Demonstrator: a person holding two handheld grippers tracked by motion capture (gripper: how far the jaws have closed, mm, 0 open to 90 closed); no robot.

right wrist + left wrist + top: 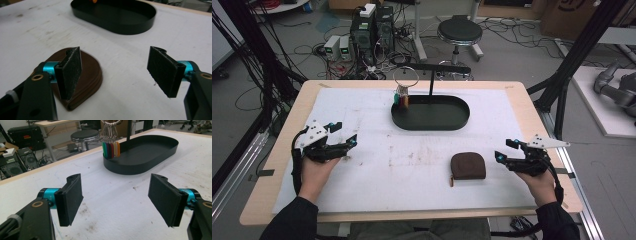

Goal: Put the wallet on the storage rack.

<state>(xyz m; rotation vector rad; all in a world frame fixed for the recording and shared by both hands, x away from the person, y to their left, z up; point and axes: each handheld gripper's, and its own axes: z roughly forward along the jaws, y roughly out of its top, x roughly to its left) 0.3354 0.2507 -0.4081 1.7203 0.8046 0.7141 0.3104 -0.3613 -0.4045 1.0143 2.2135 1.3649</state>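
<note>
**Pouch, brown leather, awaiting pickup**

Item: small brown leather coin pouch (468,166), half-round, flat, with a stitched curved edge and a zip pull at its lower left corner. It lies on the white table cover (362,190), in front of the black oval metal tray (430,114) and a little to its right, well apart from it.

Handling, as judged: light, soft and pliable, likely to sag or fold if pinched at one corner; the leather should give the pads fair friction. Nothing fragile. Best hold appears to be across the thick curved rim, or the straight zip edge, with one pad slid beneath.

Grippers: right gripper (508,151) sits just right of the pouch, jaws spread wide, nothing between them. Left gripper (343,135) rests far left of the tray, jaws likewise apart and empty.

Also present: bunch of coloured key tags (111,149) on a metal ring, hanging at the tray's left end.

Markings: no brand, label or legible writing on the pouch, tray or tags.
</note>
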